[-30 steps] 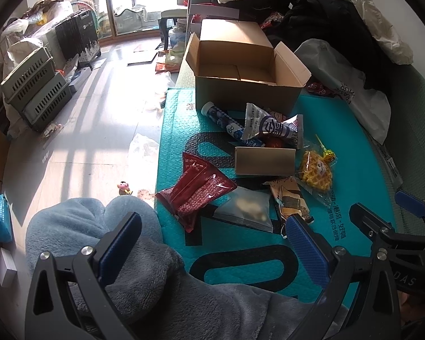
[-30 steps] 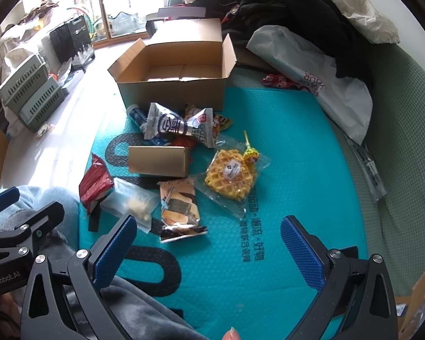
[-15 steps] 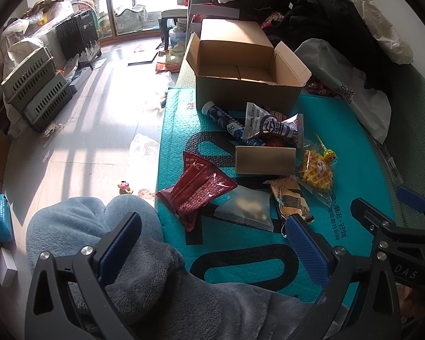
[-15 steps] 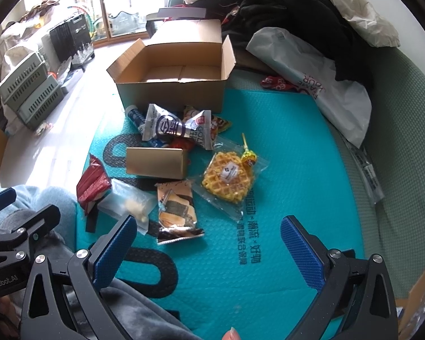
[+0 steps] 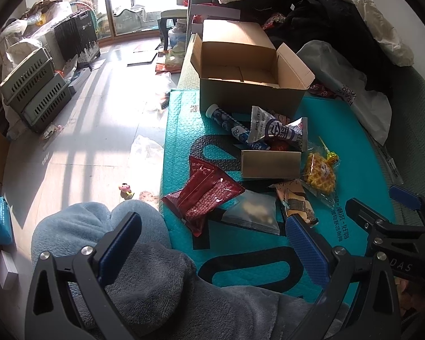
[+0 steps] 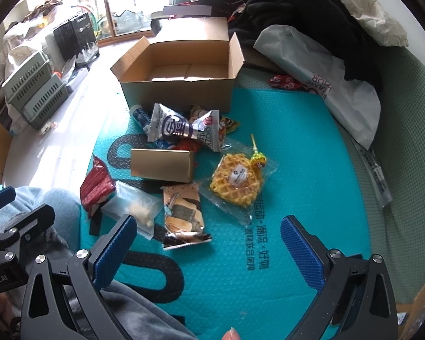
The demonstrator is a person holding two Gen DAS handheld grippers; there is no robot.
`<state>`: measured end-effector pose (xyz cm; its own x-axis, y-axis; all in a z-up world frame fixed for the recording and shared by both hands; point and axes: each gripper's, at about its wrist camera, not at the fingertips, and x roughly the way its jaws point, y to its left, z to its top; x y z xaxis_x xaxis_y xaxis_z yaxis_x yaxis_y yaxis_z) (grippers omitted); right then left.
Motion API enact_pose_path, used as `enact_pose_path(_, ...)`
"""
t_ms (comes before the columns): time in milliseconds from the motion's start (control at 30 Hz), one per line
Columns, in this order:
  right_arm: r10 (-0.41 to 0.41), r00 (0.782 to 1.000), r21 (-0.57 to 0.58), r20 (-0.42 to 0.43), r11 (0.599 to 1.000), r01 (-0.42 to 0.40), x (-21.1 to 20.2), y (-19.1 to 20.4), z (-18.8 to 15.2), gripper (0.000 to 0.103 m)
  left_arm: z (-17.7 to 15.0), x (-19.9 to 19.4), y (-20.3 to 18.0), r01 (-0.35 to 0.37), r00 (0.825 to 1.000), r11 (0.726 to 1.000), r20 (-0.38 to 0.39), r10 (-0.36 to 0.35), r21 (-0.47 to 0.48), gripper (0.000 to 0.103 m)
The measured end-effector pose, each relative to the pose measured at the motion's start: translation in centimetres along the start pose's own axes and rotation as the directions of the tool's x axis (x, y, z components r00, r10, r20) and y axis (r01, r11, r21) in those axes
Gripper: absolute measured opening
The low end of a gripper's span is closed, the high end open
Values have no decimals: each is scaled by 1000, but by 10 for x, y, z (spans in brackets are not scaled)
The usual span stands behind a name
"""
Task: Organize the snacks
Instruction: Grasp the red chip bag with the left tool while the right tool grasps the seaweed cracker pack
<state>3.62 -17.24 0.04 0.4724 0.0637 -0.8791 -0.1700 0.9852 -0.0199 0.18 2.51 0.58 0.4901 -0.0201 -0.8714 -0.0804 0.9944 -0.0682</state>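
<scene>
Several snacks lie on a teal mat (image 6: 303, 170): a waffle pack (image 6: 236, 181), a gold box (image 6: 161, 164), a brown bar pack (image 6: 182, 212), a clear bag (image 6: 133, 208), a red pack (image 5: 205, 192), a grey-white packet (image 6: 181, 127) and a blue tube (image 5: 226, 119). An open cardboard box (image 6: 181, 85) stands empty behind them. My left gripper (image 5: 212, 249) is open and empty near the mat's front left, over grey-clad legs. My right gripper (image 6: 206, 246) is open and empty above the mat's front, just short of the bar pack.
A white plastic bag (image 6: 334, 85) and dark clothes (image 6: 297, 8) pile at the back right on the green couch (image 6: 405, 170). Grey crates (image 5: 34, 90) stand on the floor at the left. The mat's left edge drops to the floor.
The right gripper has drifted slightly forward and left over the mat. The left gripper has hardly moved. Both stay open.
</scene>
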Motion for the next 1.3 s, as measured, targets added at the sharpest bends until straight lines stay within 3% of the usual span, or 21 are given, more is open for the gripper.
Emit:
enact_pose_path(267, 63, 998, -19, -24, 998, -63, 19, 9, 2, 103, 11, 10, 16, 9, 999, 1000, -47, -8, 23, 103)
enact_pose_path(533, 123, 989, -30, -78, 992, -125, 39, 15, 0, 103, 17, 32, 26, 69, 990, 997, -128, -66, 23, 103)
enact_pose_path(833, 141, 983, -36, -121, 989, -146, 61, 20, 2, 103, 34, 65, 21, 65, 978, 983, -205, -28, 173, 103)
enact_pose_path(1000, 135, 979, -36, -155, 989, -143, 75, 19, 5, 103, 40, 92, 14, 89, 954, 956, -300, 0, 280, 103)
enact_pose_path(1233, 136, 973, -27, -188, 989, -144, 90, 15, 10, 103, 38, 128, 8, 174, 900, 926, -436, -12, 335, 103)
enact_pose_path(1300, 133, 971, -27, -198, 990, -141, 95, 14, 11, 103, 39, 136, 10, 155, 899, 931, -438, 6, 330, 103)
